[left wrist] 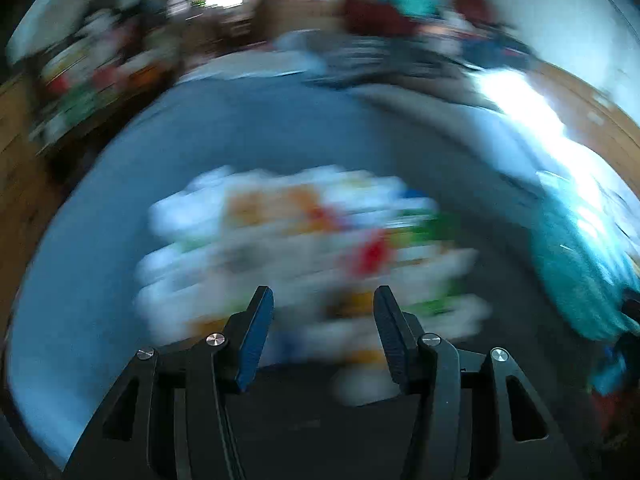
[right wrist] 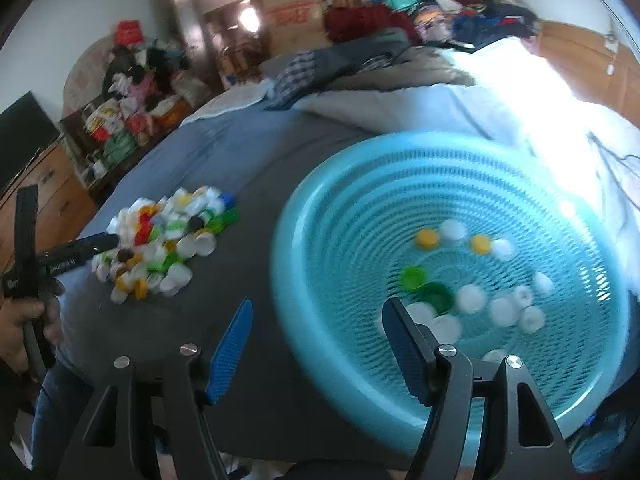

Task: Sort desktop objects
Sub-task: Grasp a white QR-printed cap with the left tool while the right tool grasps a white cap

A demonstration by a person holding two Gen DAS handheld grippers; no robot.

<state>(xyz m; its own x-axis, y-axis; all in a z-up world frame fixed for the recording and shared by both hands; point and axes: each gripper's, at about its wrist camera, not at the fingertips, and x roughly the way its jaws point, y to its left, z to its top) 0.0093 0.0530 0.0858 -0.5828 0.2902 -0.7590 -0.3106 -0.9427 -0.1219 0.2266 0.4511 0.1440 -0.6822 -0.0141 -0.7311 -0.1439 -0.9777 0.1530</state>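
Note:
A heap of plastic bottle caps [left wrist: 304, 248], white, yellow, green and red, lies on the bed and is smeared by motion in the left wrist view. My left gripper [left wrist: 324, 292] hangs just above the near side of the heap, open, with nothing gripped between its fingers. The right wrist view shows the same heap [right wrist: 168, 240], with the left gripper [right wrist: 112, 241] at its left edge, held by a person's hand [right wrist: 20, 320]. My right gripper [right wrist: 319, 304] is open and empty over the near-left rim of a teal mesh basket [right wrist: 288, 240]. Several caps [right wrist: 468, 300] lie in the basket.
The caps and basket sit on a dark sheet [right wrist: 248, 280] over a blue bedcover. A white duvet [right wrist: 420, 108] and heaps of clothes [right wrist: 368, 20] fill the far side. A wooden dresser [right wrist: 52, 184] and cluttered shelves [right wrist: 120, 120] stand to the left.

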